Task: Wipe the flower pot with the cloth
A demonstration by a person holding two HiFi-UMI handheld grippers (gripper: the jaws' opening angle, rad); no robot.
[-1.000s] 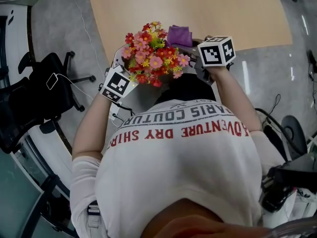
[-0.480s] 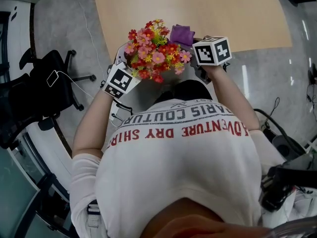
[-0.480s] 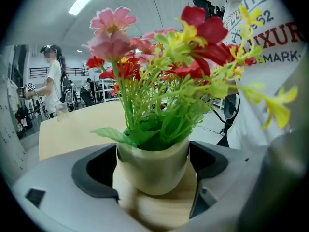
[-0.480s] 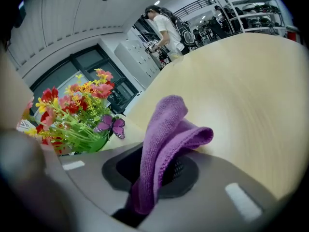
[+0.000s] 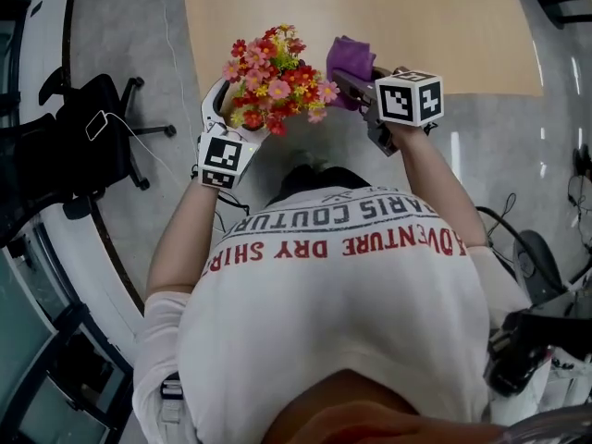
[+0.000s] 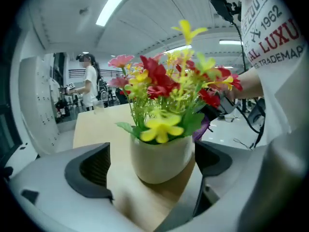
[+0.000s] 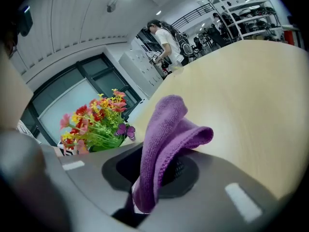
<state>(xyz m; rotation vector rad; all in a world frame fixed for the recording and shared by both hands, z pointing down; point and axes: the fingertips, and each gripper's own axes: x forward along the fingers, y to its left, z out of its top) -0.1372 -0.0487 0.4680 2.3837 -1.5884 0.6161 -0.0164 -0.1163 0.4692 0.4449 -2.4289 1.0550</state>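
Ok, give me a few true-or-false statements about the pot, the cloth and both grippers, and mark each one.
1. The right gripper is shut on the purple cloth. True.
2. The left gripper is clamped on the pot. False: its jaws have just been opening. The pot stands between them, with a visible gap at one pad.
3. The cloth is pressed against the pot. False: it is held apart from it, off to one side of the flowers.
4. The pot stands on the light wooden table. True.
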